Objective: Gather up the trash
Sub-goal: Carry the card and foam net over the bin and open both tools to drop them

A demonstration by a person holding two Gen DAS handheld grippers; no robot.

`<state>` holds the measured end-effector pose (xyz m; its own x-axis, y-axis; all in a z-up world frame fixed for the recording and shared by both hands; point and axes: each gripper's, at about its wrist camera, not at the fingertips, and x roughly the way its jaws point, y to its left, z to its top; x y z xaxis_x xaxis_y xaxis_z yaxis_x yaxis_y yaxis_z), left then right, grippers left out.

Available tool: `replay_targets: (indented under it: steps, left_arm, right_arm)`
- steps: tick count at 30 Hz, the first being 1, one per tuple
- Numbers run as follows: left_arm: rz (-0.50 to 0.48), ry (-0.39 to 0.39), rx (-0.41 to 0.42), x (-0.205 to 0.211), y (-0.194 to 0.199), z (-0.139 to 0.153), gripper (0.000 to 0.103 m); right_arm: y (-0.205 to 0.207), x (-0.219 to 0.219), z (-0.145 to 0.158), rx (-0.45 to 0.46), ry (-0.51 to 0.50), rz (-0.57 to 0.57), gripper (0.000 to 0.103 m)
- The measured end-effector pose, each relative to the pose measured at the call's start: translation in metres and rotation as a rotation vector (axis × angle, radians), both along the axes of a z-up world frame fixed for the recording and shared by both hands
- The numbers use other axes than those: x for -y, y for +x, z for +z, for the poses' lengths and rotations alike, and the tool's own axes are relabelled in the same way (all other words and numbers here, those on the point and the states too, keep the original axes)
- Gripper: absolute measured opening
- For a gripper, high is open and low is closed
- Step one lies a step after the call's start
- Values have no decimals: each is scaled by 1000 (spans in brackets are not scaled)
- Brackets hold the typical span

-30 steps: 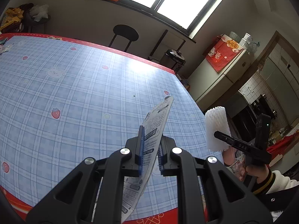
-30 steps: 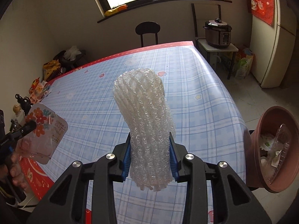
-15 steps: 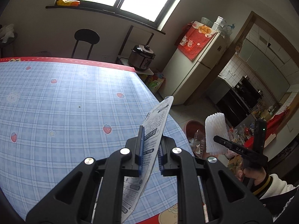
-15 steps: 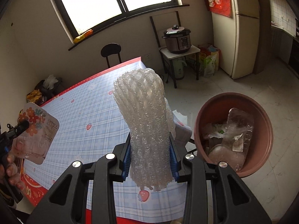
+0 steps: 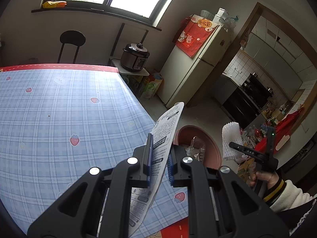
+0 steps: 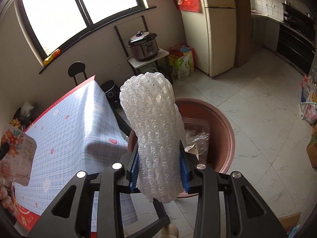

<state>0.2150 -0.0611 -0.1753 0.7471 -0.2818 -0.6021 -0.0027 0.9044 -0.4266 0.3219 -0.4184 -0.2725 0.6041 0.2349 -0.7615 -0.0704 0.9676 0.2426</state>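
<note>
I'm on the carry-and-drop step: the worktop [image 5: 59, 109] fills the left of the left wrist view, the brown bin [image 6: 223, 123] sits at centre-right in the right wrist view. My right claw [image 6: 158, 170] is clamped on the foam net sleeve [image 6: 152, 123] above its rim; my left claw [image 5: 158, 162] pinches the flat wrapper [image 5: 166, 127] near-closed. Next I judge each claw must clear the rim, then release.

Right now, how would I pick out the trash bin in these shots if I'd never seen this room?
Start at the table with the blue checked cloth; the bin stands on the tiled floor just off its corner, on the fridge side. It is the round reddish-brown tub, already holding clear plastic packaging. Nothing else on the floor is that wide, open bowl shape.
</note>
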Motion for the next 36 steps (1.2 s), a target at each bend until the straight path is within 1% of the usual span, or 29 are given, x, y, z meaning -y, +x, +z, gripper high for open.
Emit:
replay_targets:
  steps: [3,6,7,8,10,13,14,17,20,22,24,26,32,34,35,36]
  left_arm:
    - [23,5,-14,-3,-2,-5,16]
    - [47,9,-24,-5,-5,-6,16]
    - [53,10,-28,-6,-5,-6,16]
    - [58,14,-30,-7,-5,-7,16]
    - [58,18,-33,-7,-5,-6,16]
    - [39,31,-33,1,1,-4,16]
    - [28,35,-33,5,5,-3,16]
    - [-19,39,-33,23,21,-1,16]
    - [-87,42,-33,47,43,-1,16]
    - [-138,47,-33,67,59,-2,16]
    - [-190,43,-36,90,76,-3,16]
    - [-240,38,-37,114,94,-5,16]
    - [-400,35,-22,194,142,-3,16]
    - [-438,31,-8,216,155,1,31]
    - [-446,24,2,223,160,3,51]
    - [-452,8,16,228,164,6,61]
  right_arm:
    - [13,6,-6,-12,-4,-11,35]
    - [24,8,-11,-24,6,-23,40]
    - [26,8,-12,-24,11,-25,48]
    - [27,8,-11,-20,9,-31,52]
    - [29,8,-9,-6,5,-40,63]
    - [30,10,-2,19,11,-45,73]
    - [29,11,0,25,13,-46,75]
    - [24,19,6,43,24,-59,79]
    - [17,31,16,66,25,-79,85]
    - [11,39,21,74,23,-91,93]
    - [3,48,24,73,24,-101,96]
    - [-6,57,26,76,21,-116,98]
    - [-25,81,29,73,27,-158,98]
    - [-31,88,29,70,25,-175,98]
    - [-33,91,29,69,24,-183,98]
    - [-35,96,28,68,23,-193,98]
